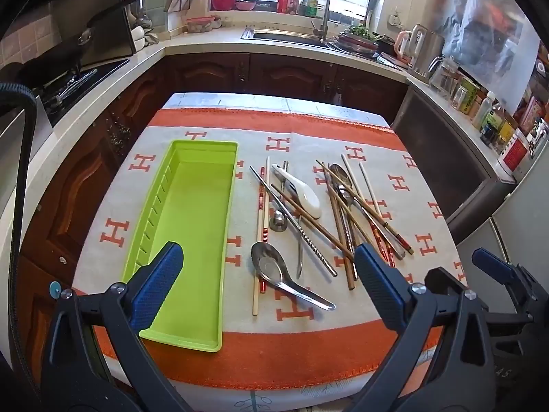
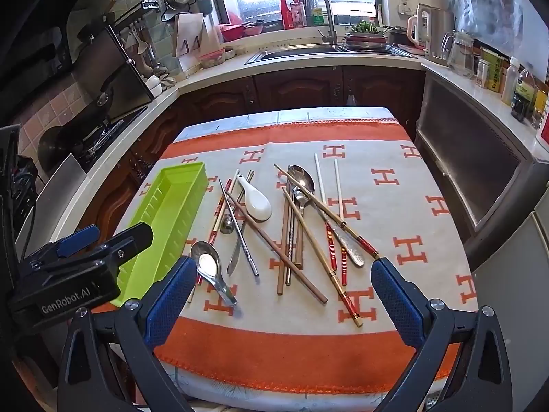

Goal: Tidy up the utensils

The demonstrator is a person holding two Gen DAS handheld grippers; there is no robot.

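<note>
Both grippers, left (image 1: pixel 267 274) and right (image 2: pixel 281 274), hovered with jaws released and empty, since the utensils (image 1: pixel 308 213) lay loose at three o'clock of the bare tray (image 1: pixel 192 213).

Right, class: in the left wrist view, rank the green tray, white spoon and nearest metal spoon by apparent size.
1. Green tray.
2. Metal spoon, though nearness to the camera enlarges it.
3. White spoon, lying farther away.

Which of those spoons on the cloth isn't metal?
The white spoon, lying among the chopsticks in the middle of the pile. It looks like glossy ceramic with a short handle; the other spoons, like the big one nearest the camera, are shiny steel.
</note>
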